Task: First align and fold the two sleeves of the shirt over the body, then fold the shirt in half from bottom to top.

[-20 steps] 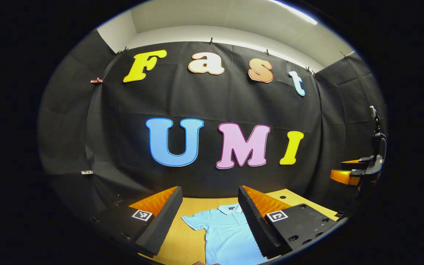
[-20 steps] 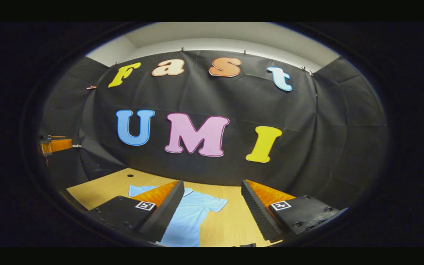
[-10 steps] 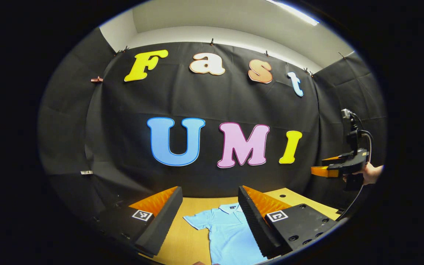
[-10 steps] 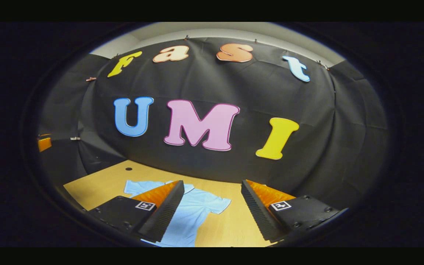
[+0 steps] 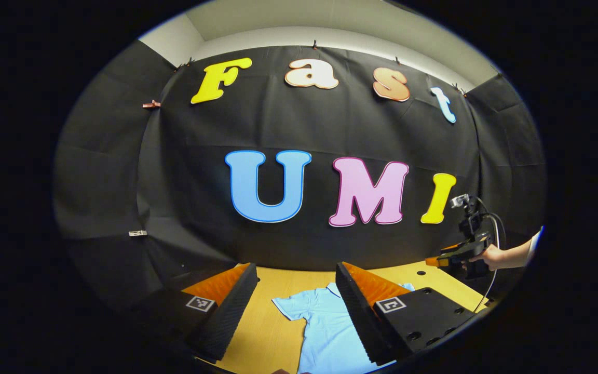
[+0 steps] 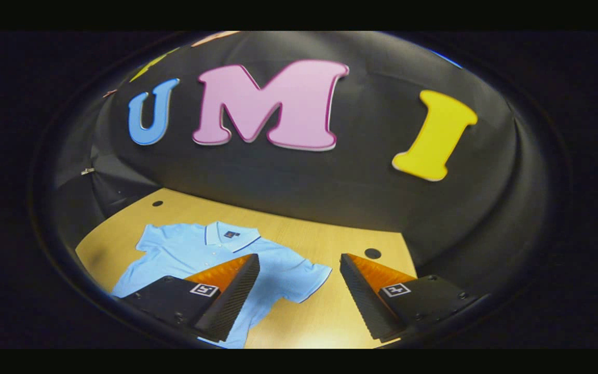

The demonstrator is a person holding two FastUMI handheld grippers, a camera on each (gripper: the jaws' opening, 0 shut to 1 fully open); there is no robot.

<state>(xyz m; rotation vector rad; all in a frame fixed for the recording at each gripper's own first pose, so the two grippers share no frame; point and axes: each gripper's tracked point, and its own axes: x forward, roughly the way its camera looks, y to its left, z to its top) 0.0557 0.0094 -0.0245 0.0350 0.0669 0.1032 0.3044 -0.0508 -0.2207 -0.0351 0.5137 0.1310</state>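
A light blue polo shirt (image 6: 195,254) lies flat on the wooden table (image 6: 330,236), collar (image 6: 226,235) toward the booth wall and both short sleeves spread out. In the right gripper view my right gripper (image 6: 299,259) hovers open above the shirt's near sleeve (image 6: 309,275), with nothing between its fingers. In the left gripper view my left gripper (image 5: 296,270) is open and held above the shirt (image 5: 325,327), whose right half is hidden behind one finger. Farther off on the right, a hand (image 5: 491,255) holds the right gripper (image 5: 444,258) low over the table.
The table (image 5: 268,332) has small round holes (image 6: 372,253) near its back edge. Black cloth walls close the booth behind and at both sides. Bare wood lies to the right of the shirt in the right gripper view.
The right gripper has dropped and tipped down toward the table, so the shirt looks larger and nearer. In the left gripper view it sank from mid-height to table level. Both stayed open.
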